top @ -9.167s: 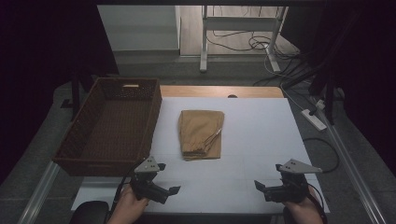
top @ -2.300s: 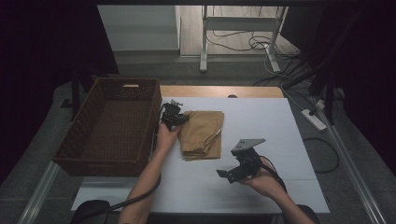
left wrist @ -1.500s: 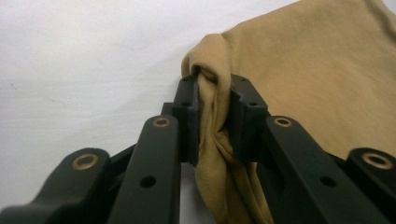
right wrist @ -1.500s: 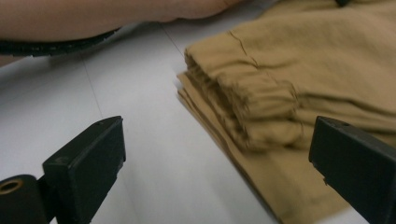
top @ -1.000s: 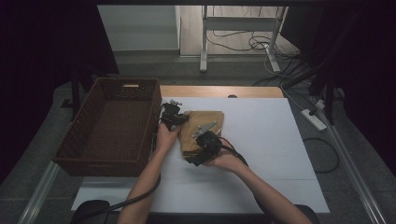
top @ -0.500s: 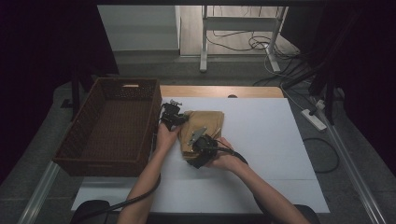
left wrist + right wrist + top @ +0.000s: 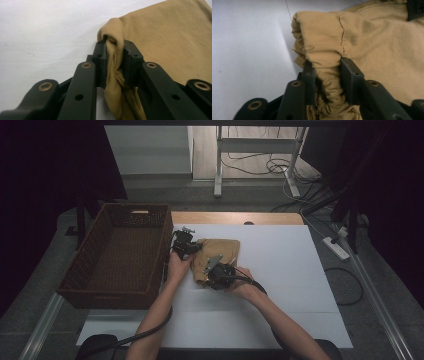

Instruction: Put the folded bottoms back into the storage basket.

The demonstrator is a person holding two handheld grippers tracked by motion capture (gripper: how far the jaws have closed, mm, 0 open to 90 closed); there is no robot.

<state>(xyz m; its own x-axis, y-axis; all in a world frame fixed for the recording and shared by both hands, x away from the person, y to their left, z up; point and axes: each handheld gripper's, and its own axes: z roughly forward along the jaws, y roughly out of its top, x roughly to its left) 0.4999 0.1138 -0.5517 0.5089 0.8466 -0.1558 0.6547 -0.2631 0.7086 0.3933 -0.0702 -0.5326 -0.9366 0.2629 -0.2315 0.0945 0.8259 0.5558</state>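
Both grippers, left point(image 7: 114, 62) and right point(image 7: 325, 75), whose jaws have just been closing, pinch bunched folds of the soft tan cloth point(image 7: 220, 256) beside the woven basket point(image 7: 120, 255).

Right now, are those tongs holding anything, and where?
Both grip the folded tan cloth: left tongs pinch its far-left corner, right tongs, just closed, pinch its near bunched edge.

Tan cloth garment point(image 7: 372, 37) matt and softly creased, brown basket point(image 7: 120, 255) seemingly woven wicker, white table cover point(image 7: 280, 265) smooth, matt
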